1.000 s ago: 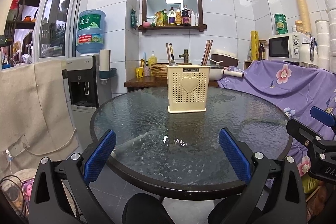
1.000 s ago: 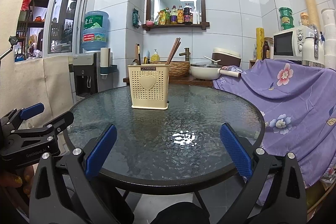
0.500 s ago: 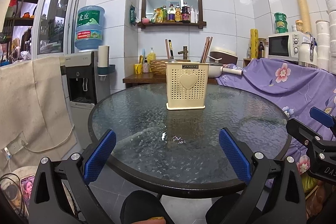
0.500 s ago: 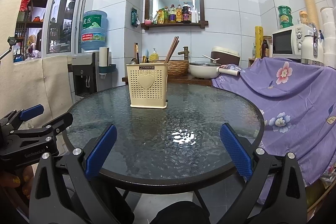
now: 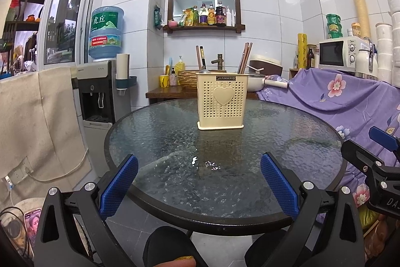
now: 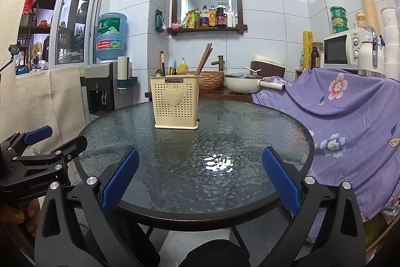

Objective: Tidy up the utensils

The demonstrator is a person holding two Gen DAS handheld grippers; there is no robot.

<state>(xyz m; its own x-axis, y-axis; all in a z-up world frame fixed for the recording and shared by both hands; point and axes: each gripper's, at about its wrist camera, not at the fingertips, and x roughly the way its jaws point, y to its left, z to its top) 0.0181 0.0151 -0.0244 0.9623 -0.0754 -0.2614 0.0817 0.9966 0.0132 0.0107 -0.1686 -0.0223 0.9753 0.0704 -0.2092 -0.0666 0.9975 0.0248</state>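
Observation:
A cream perforated utensil holder point(image 5: 221, 101) point(image 6: 176, 103) with a heart on its front stands on the round glass table point(image 5: 175, 142) point(image 6: 250, 137), towards its far side. Brown chopsticks point(image 5: 245, 57) point(image 6: 204, 58) lean out of its right half, and dark handles point(image 5: 200, 56) point(image 6: 162, 63) plus a spoon bowl poke out on the left. My left gripper point(image 5: 200, 185) hangs open near the table's front edge, nothing between its blue pads. My right gripper point(image 6: 200, 179) is open too, equally empty, over the front edge. Each gripper shows at the other view's edge.
A water dispenser point(image 5: 100, 89) and a beige cloth point(image 5: 37, 121) stand left of the table. A purple flowered cover point(image 6: 337, 111) drapes furniture on the right, with a microwave point(image 5: 337, 53) above. A wooden counter behind holds a basket point(image 6: 212, 79) and a white pot point(image 6: 243, 85). A person's knee point(image 5: 170, 247) is below.
Both grippers have dropped slightly and drawn back a little, so the holder sits higher in both views. Their fingers stay open.

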